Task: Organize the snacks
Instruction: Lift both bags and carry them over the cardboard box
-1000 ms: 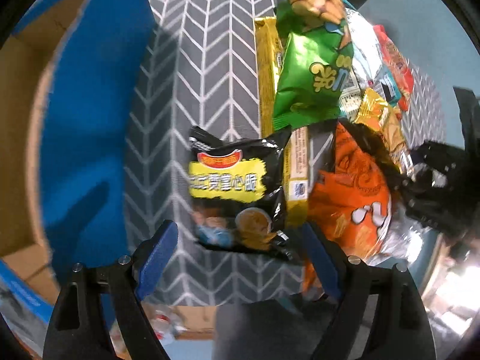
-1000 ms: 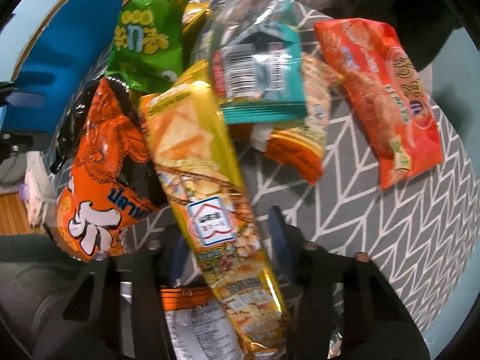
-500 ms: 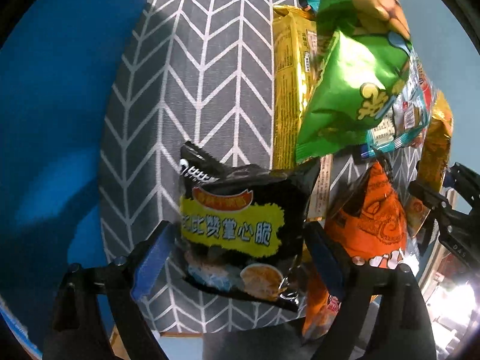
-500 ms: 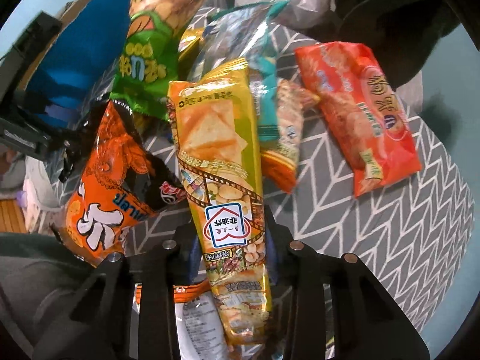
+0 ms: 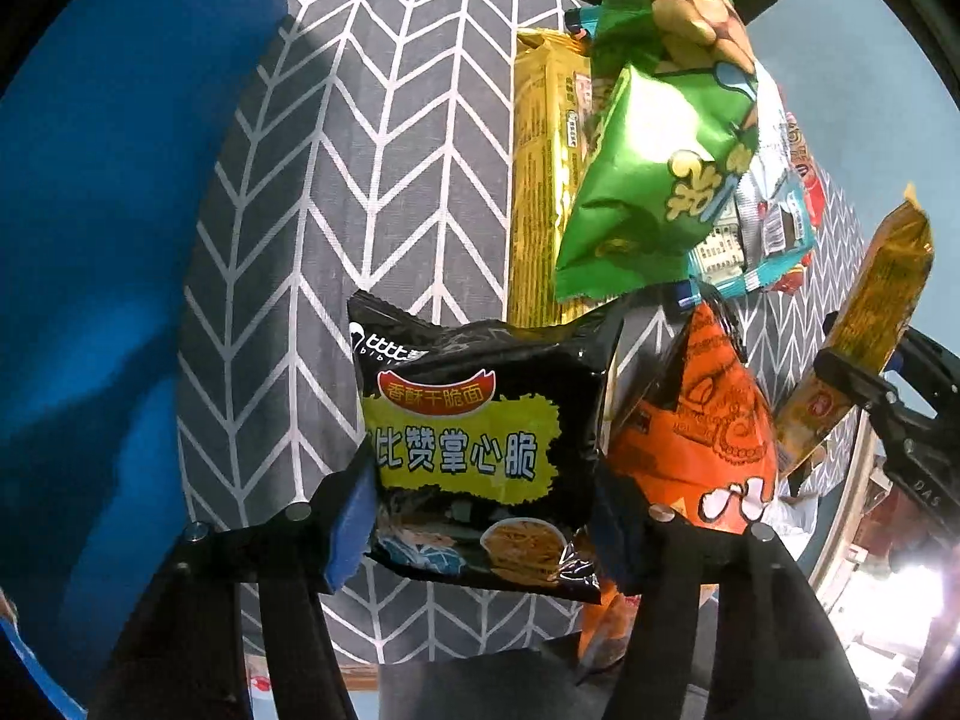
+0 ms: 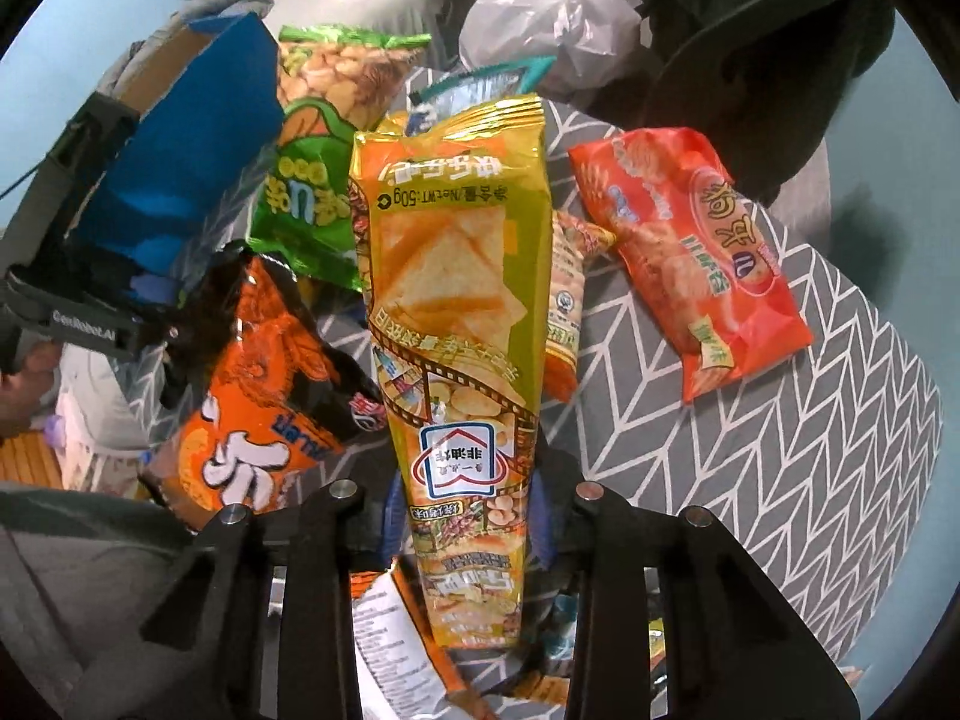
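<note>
My left gripper (image 5: 480, 516) is shut on a black noodle-snack packet (image 5: 480, 450) with yellow lettering, its blue pads pressing both sides, above the grey chevron cloth (image 5: 360, 180). My right gripper (image 6: 468, 516) is shut on a tall yellow chip bag (image 6: 456, 312) and holds it upright above the pile; the bag also shows at the right of the left wrist view (image 5: 864, 324). On the cloth lie a green bag (image 5: 660, 192), an orange bag (image 5: 702, 432) and a long yellow packet (image 5: 540, 180).
A blue-lined cardboard box (image 5: 108, 240) stands left of the cloth; it also shows in the right wrist view (image 6: 180, 168). A red cracker bag (image 6: 690, 252) lies on the cloth at right. A white plastic bag (image 6: 552, 24) and a dark chair (image 6: 768, 60) are behind.
The left gripper has closed onto the black packet. The right gripper has lifted the yellow bag off the pile and turned it upright.
</note>
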